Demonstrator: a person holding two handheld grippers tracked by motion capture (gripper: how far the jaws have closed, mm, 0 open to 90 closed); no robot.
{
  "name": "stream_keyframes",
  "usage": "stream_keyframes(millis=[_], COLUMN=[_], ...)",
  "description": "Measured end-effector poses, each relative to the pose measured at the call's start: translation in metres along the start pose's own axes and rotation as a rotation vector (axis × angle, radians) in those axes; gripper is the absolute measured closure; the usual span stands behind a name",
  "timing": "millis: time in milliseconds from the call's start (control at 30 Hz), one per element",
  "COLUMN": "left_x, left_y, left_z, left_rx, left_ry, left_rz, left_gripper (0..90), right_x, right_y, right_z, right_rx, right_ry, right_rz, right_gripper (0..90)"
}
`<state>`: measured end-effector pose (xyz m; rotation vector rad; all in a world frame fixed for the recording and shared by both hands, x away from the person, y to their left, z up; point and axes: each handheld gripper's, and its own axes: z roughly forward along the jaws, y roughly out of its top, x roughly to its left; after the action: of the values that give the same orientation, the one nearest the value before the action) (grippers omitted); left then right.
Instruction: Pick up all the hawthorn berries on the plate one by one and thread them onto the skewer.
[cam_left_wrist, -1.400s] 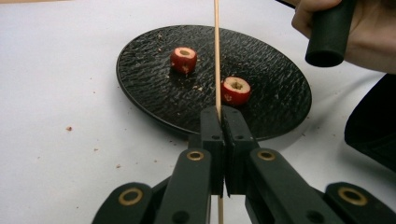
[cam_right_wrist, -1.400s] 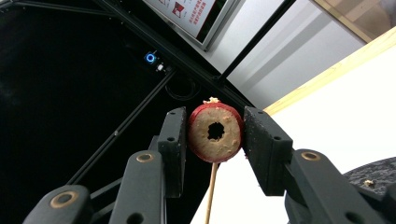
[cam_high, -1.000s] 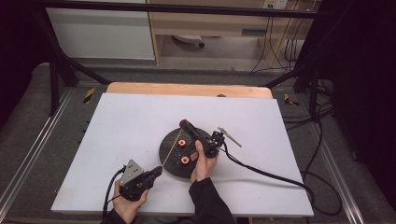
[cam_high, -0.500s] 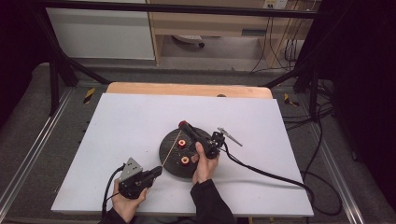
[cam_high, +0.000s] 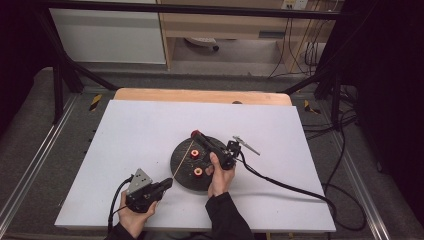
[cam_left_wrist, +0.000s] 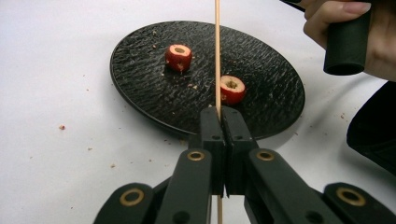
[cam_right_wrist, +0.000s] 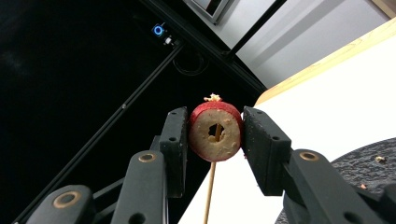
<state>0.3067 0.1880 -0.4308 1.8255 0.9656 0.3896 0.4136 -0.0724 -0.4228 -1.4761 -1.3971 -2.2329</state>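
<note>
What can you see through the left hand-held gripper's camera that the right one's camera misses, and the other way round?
The left gripper view alone has two cored red fruit pieces lying on the round black textured plate, and the left hand-held gripper shut on the thin wooden skewer. The right gripper view alone has a third cored red fruit piece clamped in the right hand-held gripper, the skewer tip poking through its hole. Both share the skewer, the plate and the white table.

A red cored fruit piece (cam_right_wrist: 215, 131) sat clamped between the right gripper (cam_right_wrist: 215, 135) jaws, the thin wooden skewer (cam_left_wrist: 217, 56) passing through its hole. The skewer's other end was pinched in the left gripper (cam_left_wrist: 223, 116).
</note>
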Motion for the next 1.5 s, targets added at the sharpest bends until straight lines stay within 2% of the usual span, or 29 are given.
stream_keyframes(millis=[100,267,333,533,633,733,867,967,1033,1267,1433,1500], left_x=[-0.001,-0.003,-0.003,-0.004,-0.004,-0.006,-0.009,-0.011,-0.013,-0.016,-0.008,-0.006], left_y=[0.000,0.002,0.001,0.000,-0.001,-0.001,-0.002,-0.002,-0.003,0.000,0.002,0.003], left_z=[0.000,-0.002,-0.002,-0.002,-0.002,-0.002,-0.001,0.001,0.003,0.005,0.005,0.003], left_rx=[0.001,-0.025,-0.027,-0.022,-0.021,-0.029,-0.037,-0.026,-0.021,-0.001,-0.001,-0.005], left_ry=[0.000,-0.003,-0.004,0.008,0.008,0.008,0.007,0.006,0.003,-0.002,-0.003,0.000], left_rz=[-0.001,0.005,0.006,0.006,0.009,-0.010,-0.032,-0.043,-0.048,-0.024,-0.037,-0.025], left_gripper=[88.8,88.8,88.8,88.8,88.8,88.8,88.7,88.7,88.7,88.9,88.9,89.0], right_x=[0.000,-0.001,-0.001,-0.006,-0.005,-0.004,-0.007,-0.008,-0.006,-0.001,-0.003,-0.002], right_y=[0.000,0.002,0.001,-0.004,0.000,0.001,-0.004,-0.006,-0.006,-0.007,-0.007,-0.008], right_z=[0.000,0.001,0.000,0.002,0.002,0.002,0.003,0.002,0.000,-0.004,-0.006,-0.007], right_rx=[0.002,-0.015,-0.027,-0.063,-0.093,-0.085,-0.086,-0.072,-0.061,-0.045,-0.047,-0.047], right_ry=[0.001,0.024,0.025,0.023,0.025,0.021,0.036,0.042,0.045,0.050,0.048,0.052], right_rz=[0.007,0.028,0.020,0.047,0.036,0.023,0.029,0.040,0.023,0.010,0.010,0.016], right_gripper=[62.4,62.5,62.5,62.6,62.5,62.5,62.4,62.4,62.4,62.6,62.7,62.7])
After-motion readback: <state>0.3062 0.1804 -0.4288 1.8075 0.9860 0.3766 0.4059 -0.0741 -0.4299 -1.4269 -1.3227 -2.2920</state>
